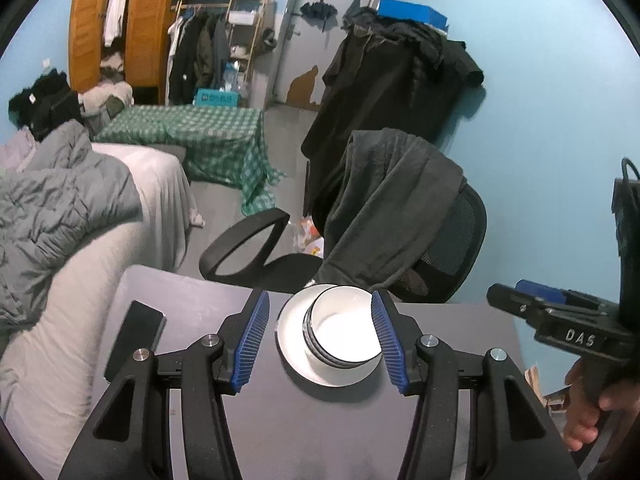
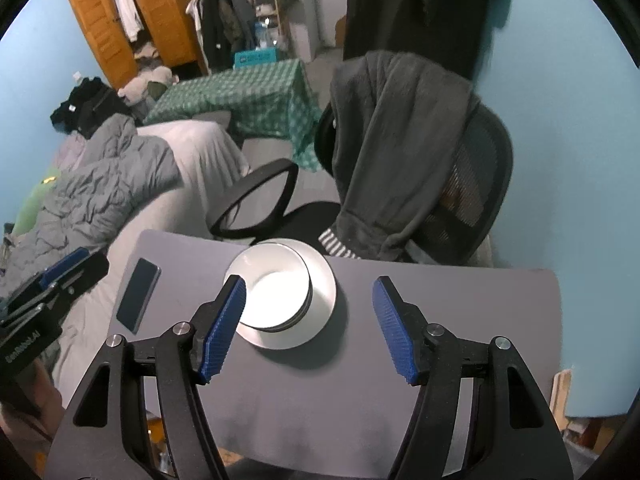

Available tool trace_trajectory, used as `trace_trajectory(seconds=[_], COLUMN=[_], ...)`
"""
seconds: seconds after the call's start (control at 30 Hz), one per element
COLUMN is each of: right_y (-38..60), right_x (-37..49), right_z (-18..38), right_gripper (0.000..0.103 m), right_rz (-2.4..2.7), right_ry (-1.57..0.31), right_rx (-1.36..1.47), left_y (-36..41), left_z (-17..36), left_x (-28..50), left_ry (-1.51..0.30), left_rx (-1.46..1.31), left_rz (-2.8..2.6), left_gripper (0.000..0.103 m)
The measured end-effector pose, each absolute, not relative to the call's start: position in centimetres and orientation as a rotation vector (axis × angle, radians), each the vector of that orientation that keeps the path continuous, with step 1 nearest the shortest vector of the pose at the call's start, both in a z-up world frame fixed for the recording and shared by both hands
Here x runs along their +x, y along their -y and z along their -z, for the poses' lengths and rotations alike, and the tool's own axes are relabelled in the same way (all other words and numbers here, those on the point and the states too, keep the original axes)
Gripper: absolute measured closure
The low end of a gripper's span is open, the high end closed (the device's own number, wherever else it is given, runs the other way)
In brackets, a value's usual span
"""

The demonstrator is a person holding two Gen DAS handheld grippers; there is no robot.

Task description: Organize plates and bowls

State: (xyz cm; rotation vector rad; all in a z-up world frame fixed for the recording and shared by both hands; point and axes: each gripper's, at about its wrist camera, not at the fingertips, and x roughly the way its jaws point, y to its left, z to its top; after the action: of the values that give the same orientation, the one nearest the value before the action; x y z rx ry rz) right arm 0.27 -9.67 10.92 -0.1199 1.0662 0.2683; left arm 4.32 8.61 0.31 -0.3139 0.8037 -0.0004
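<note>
A stack of white bowls (image 1: 344, 330) with dark rims sits on a white plate (image 1: 290, 330) near the far edge of a small grey table (image 1: 320, 420). My left gripper (image 1: 318, 340) is open and empty, above the table with the stack between its blue pads. In the right wrist view the bowls (image 2: 276, 290) on the plate (image 2: 322, 286) lie ahead, by the left pad. My right gripper (image 2: 308, 328) is open and empty, above the table. Each gripper shows at the edge of the other's view.
A black phone (image 1: 136, 340) lies on the table's left part, also in the right wrist view (image 2: 138, 294). A black office chair (image 1: 400, 224) draped with a dark garment stands just behind the table. A bed (image 1: 80, 220) with a grey duvet is at left.
</note>
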Motion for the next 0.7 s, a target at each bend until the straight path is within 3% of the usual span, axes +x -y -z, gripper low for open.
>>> trace_trajectory(seconds=[0.03, 0.1, 0.17, 0.7], right_y=[9.7, 9.8, 9.8, 10.1], right_x=[-0.1, -0.8, -1.5, -5.1], right_z=[-11.3, -11.9, -12.5, -13.9], right_gripper=[0.038, 0.038, 0.038, 0.038], right_rz=[-0.266, -0.255, -0.242, -0.190], right_ry=[-1.055, -1.041, -1.023, -0.978], right_rx=[-0.116, -0.106, -0.094, -0.095], left_y=[-8.5, -8.4, -8.3, -8.3], left_z=[-0.7, -1.3, -2.0, -4.5], left_x=[3.7, 2.8, 1.9, -0.9], left_ry=[-0.796, -0.787, -0.765, -0.715], left_rx=[-0.300, -0.282, -0.273, -0.219], left_rz=[0.000, -0.004, -0.012, -0.023], left_gripper=[0.048, 0.033, 0.027, 0.022])
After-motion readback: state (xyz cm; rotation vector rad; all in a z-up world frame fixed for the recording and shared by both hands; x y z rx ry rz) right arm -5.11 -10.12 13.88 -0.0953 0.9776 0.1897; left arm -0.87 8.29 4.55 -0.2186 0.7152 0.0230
